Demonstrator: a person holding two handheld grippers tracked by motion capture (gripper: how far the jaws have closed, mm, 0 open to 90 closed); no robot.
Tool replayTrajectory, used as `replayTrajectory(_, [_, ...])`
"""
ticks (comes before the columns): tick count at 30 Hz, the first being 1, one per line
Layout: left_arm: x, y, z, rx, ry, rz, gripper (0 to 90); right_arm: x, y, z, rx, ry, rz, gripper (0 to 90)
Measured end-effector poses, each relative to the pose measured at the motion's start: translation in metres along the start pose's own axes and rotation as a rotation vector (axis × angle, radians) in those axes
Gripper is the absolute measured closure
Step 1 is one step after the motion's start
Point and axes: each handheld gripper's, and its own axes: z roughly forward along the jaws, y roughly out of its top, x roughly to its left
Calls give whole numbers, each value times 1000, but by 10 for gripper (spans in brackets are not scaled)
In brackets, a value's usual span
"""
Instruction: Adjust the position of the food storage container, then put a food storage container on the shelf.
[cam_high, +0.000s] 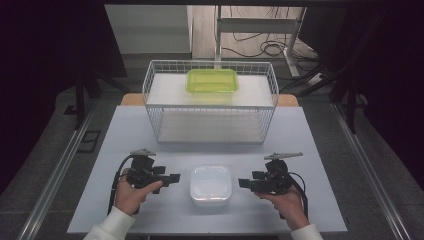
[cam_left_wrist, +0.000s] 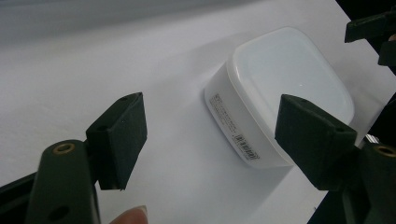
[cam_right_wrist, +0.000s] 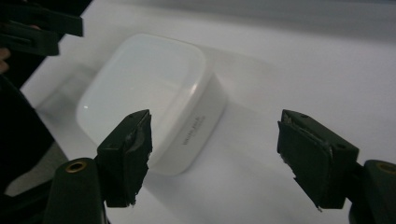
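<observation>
A white lidded container (cam_high: 210, 185), square with rounded corners, sits on the white table (cam_high: 130, 130) near its front edge, midway between the two grippers. Its lid is on. In the left gripper view the container (cam_left_wrist: 280, 93) carries a small printed label on the side wall facing the camera; the print is too small to read. In the right gripper view the same container (cam_right_wrist: 154, 98) shows faint raised lettering on its side wall, also not legible.

The left gripper (cam_high: 172, 178) is held in the person's left hand (cam_high: 131, 192), just beside the container's left side and pointing toward it, not touching. Its jaws stand spread wide with nothing between them; in its own view the left gripper (cam_left_wrist: 210, 140) frames bare table and the container's near corner.

The right gripper (cam_high: 245, 183) is held in the right hand (cam_high: 287, 200), just beside the container's right side, pointing inward, apart from it. Its jaws are likewise spread wide and empty, as the right gripper (cam_right_wrist: 215, 149) shows in its own view.

Farther back, a white wire basket rack (cam_high: 150, 85) stands on the table. A lime-green lidded container (cam_high: 212, 80) lies on its upper shelf, toward the rear.
</observation>
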Motion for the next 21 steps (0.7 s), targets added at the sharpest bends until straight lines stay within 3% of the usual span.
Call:
replayTrajectory(15, [-12,-5,8,20,-30,-51,249,5,-2,10,22,31,-1,278])
replayTrajectory(21, [-12,-9,15,35,-96,-100,266,8,-2,15,27,59,8,317])
